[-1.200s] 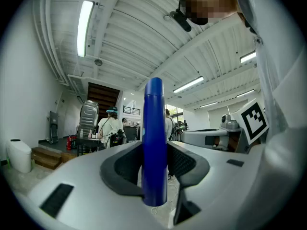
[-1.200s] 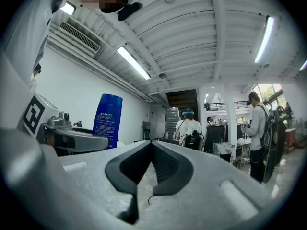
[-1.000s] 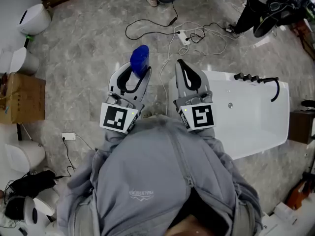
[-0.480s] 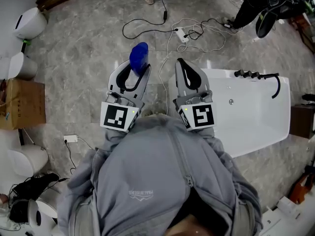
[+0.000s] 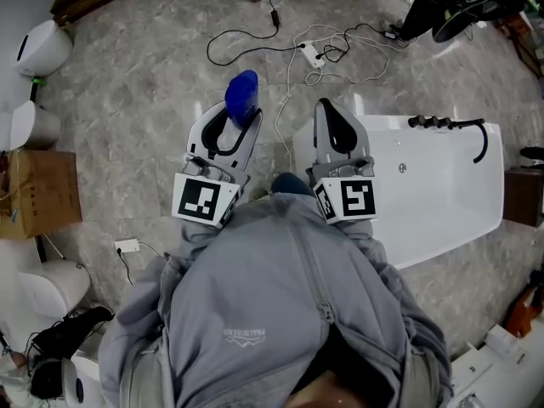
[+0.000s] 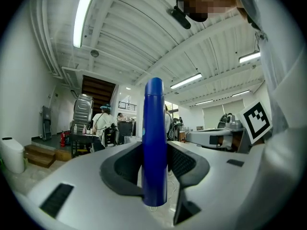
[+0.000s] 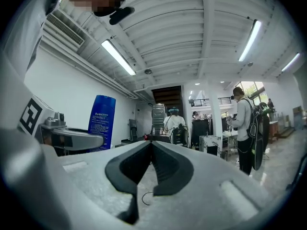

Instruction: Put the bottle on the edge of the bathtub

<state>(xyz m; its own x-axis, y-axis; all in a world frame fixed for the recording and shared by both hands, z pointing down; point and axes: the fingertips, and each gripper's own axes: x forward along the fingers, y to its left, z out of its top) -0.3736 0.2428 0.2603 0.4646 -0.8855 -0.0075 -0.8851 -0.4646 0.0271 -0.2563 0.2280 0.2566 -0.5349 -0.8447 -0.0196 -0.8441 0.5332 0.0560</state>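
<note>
Left gripper (image 5: pixel 235 119) pointing level out front, jaws clamped on the lower body of an upright blue bottle (image 5: pixel 241 92), right gripper (image 5: pixel 331 113) level beside it, jaws closed together on nothing, both arms in grey sleeves (image 5: pixel 255 287) reaching forward side by side

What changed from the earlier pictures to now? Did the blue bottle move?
The right gripper slid a little to the right, over the bathtub's corner, and the person's leg now shows between the grippers. Nothing was grabbed or let go. The left gripper still clamps the blue bottle upright, and the right one stays shut and empty.
</note>
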